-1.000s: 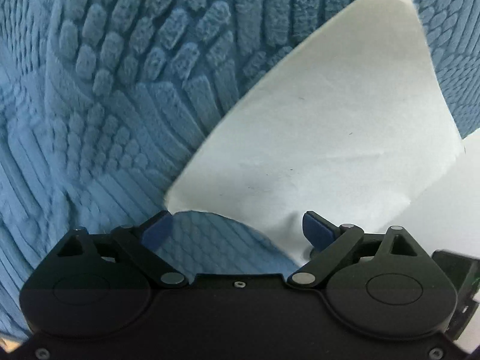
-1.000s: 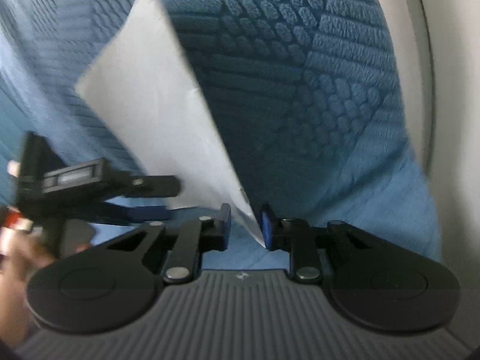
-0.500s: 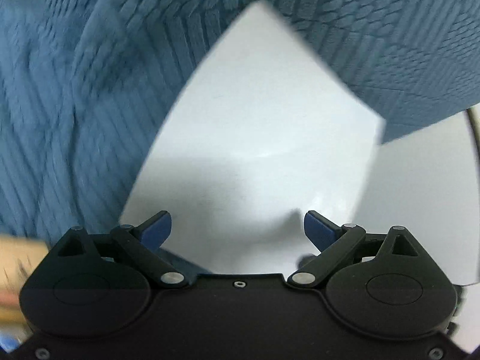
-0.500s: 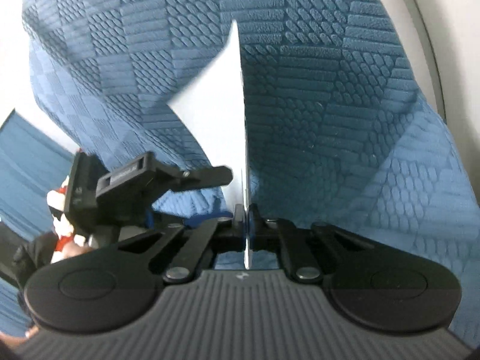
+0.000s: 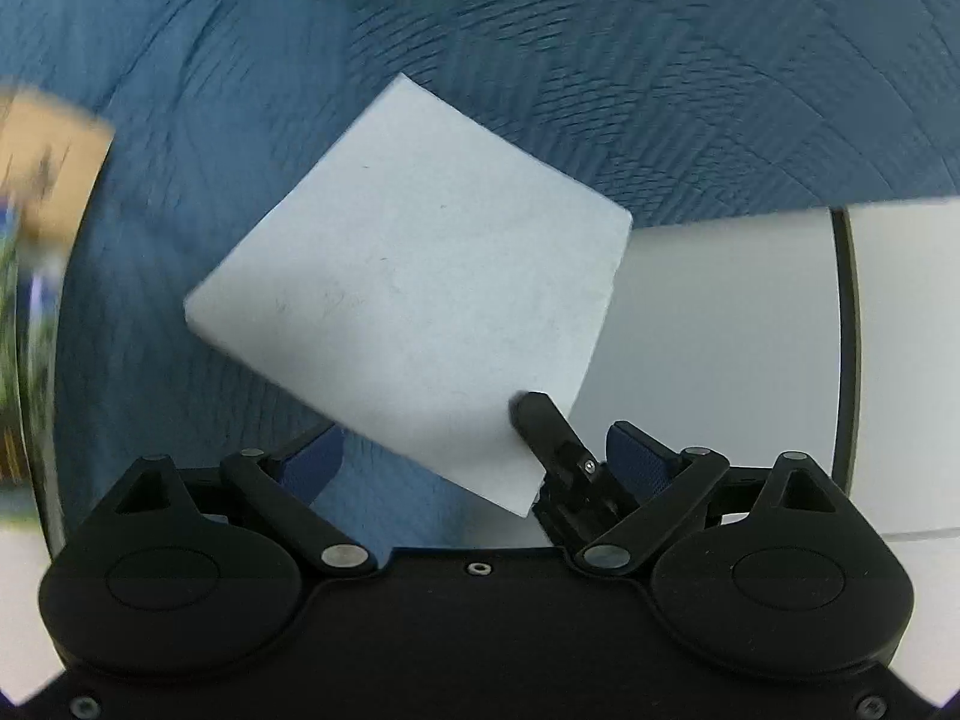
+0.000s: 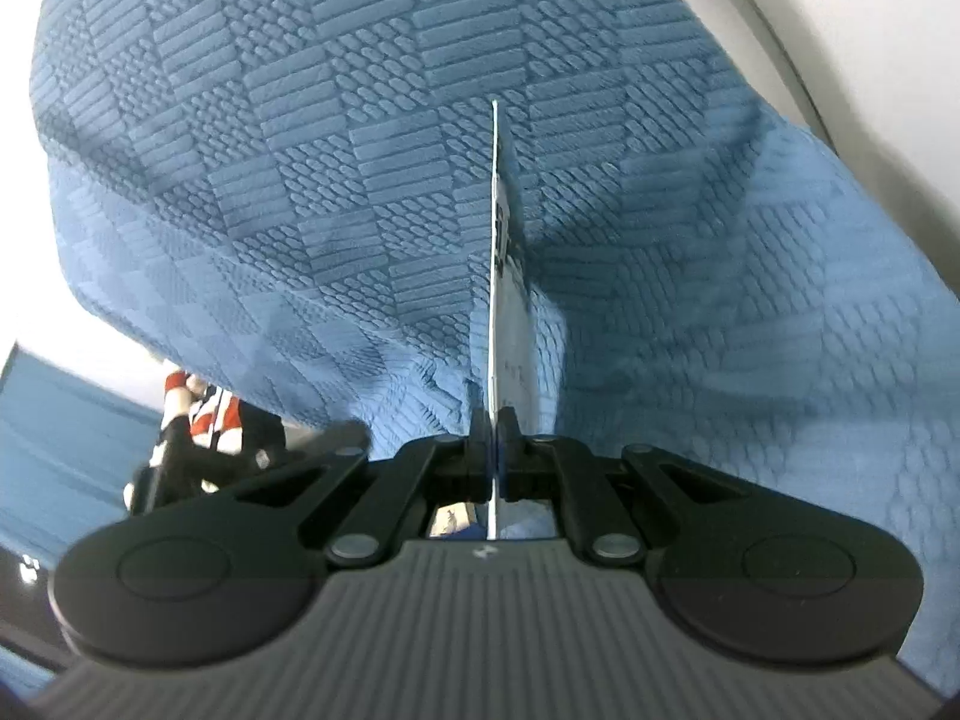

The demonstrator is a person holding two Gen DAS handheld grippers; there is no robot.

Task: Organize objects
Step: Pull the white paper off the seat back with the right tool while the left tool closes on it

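Right gripper (image 6: pixel 493 444): jaws pressed together on the near corner of a white card (image 6: pixel 501 276), which from this side shows only as a thin edge running away from the tips.

Left gripper (image 5: pixel 474 459): blue pads (image 5: pixel 636 459) spread wide, gripping nothing; the card (image 5: pixel 414 294) hangs in front of it with one low corner between the open tips.

Where the card is: in the air above the blue textured cover (image 6: pixel 300 168), clear of it as far as I can tell, with a white surface (image 5: pixel 720 330) to its right in the left camera.

Slip risk: only 1 small corner is pinched, so a quick swing could pivot the card in the pads or pull it free.

Bend risk: held by 1 corner, a thin sheet may droop or crease if it brushes the cover.

Collision risk: the 2 tools are very close, the right one's finger (image 5: pixel 552 432) showing just beside the left pad; a careless turn could knock the card loose.

Handover risk: I would guess that closing the left pads before the card sits squarely between them would crumple it.
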